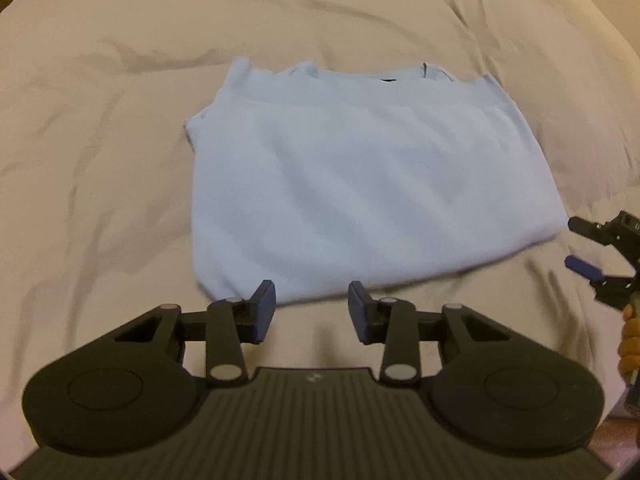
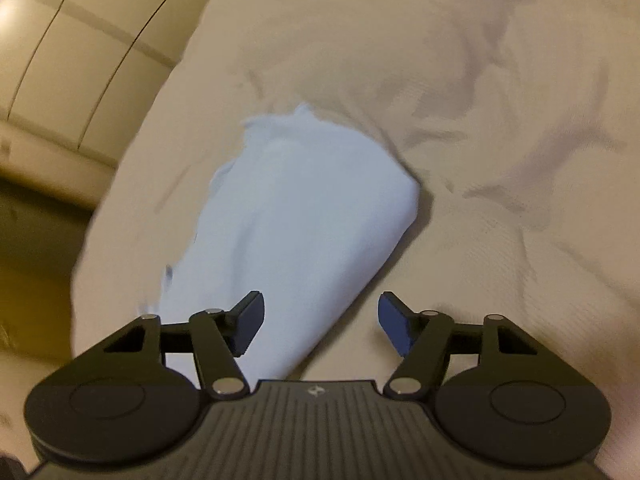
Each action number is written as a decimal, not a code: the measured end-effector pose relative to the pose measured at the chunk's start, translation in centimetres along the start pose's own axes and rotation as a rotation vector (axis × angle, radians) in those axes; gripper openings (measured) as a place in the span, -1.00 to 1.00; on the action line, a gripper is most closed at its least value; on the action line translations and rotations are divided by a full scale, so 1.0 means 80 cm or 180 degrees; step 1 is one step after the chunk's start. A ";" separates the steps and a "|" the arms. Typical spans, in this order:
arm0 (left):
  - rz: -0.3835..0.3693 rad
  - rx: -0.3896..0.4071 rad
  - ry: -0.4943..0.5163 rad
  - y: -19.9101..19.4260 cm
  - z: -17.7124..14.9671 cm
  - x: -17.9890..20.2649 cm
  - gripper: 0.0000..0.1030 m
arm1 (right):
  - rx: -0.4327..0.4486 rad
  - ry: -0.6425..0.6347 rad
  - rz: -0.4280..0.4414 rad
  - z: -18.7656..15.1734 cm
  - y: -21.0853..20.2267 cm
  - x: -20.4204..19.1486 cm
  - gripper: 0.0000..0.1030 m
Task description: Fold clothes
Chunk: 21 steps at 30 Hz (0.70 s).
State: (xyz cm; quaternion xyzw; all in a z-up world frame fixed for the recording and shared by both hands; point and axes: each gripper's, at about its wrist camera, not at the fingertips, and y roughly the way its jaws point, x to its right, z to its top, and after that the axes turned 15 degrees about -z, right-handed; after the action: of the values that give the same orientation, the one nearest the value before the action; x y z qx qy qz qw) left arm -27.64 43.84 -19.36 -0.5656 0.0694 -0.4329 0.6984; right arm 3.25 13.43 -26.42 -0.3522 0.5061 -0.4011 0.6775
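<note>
A pale blue garment (image 1: 360, 184) lies folded into a flat rectangle on a beige bed cover (image 1: 100, 152), its collar at the far edge. My left gripper (image 1: 312, 312) is open and empty, just short of the garment's near edge. My right gripper (image 1: 580, 246) shows at the right edge of the left wrist view, open, beside the garment's right corner. In the right wrist view the right gripper (image 2: 320, 324) is open and empty above the garment's (image 2: 296, 216) near corner.
The beige cover (image 2: 500, 240) is wrinkled all around the garment. The bed's left edge drops off toward a light wall or cabinet panel (image 2: 60, 60) and a dim floor (image 2: 28, 240). A hand (image 1: 630, 340) holds the right gripper.
</note>
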 end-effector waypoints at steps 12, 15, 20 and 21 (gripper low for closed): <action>-0.0284 0.0230 -0.0582 0.074 0.032 -0.060 -0.35 | -0.0019 0.0893 0.0410 0.048 0.107 0.073 -0.11; -0.0417 0.0183 -0.0808 0.090 0.032 -0.085 -0.35 | -0.0003 0.0890 0.0369 0.051 0.116 0.067 -0.40; -0.0567 0.0157 -0.0900 0.088 0.039 -0.100 -0.35 | 0.0142 0.0431 -0.0131 0.058 0.102 0.025 -0.64; -0.0590 0.0167 -0.0903 0.083 0.039 -0.102 -0.35 | 0.0235 0.0243 -0.0306 0.058 0.093 0.006 -0.66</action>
State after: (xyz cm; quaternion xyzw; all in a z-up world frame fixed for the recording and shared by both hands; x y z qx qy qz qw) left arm -27.34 51.61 -27.09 -0.6066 -0.0936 -0.4129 0.6729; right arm 9.22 16.53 -32.07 -0.3352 0.4989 -0.4647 0.6502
